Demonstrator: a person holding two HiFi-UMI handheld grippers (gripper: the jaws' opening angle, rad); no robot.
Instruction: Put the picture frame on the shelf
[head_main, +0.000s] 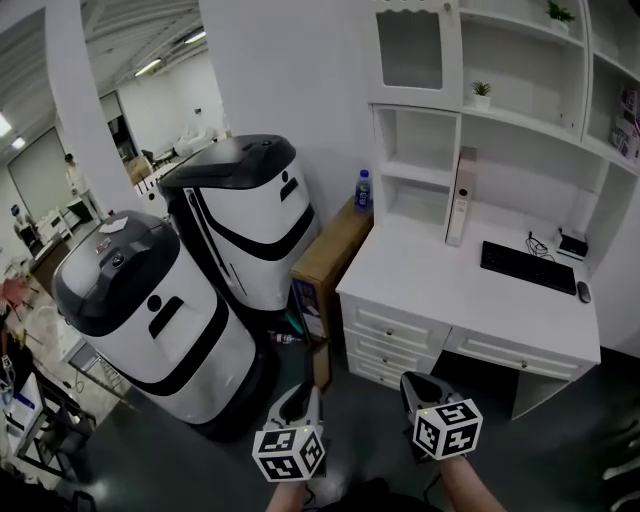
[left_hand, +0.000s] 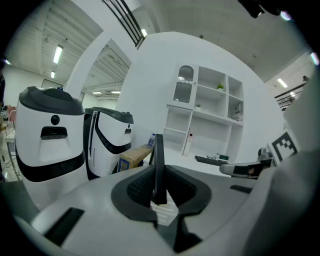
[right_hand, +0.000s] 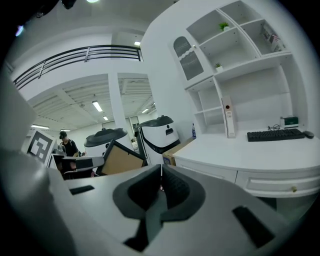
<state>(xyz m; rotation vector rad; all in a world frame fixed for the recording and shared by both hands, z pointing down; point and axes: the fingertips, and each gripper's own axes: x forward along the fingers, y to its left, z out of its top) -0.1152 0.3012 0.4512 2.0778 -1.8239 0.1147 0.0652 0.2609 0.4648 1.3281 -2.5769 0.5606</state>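
Observation:
My left gripper is shut on the picture frame, a thin dark slab that stands edge-on between the jaws in the left gripper view. From the right gripper view the frame shows its brown back and black border, held up at the left. My right gripper is shut with nothing in it, level with the left one. Both hang low in front of the white desk. The white shelf unit rises on the desk, its compartments mostly bare.
Two large white-and-black machines stand at the left. A cardboard box with a bottle on it leans beside the desk. A keyboard, a mouse and an upright binder are on the desktop. Small plants sit on shelves.

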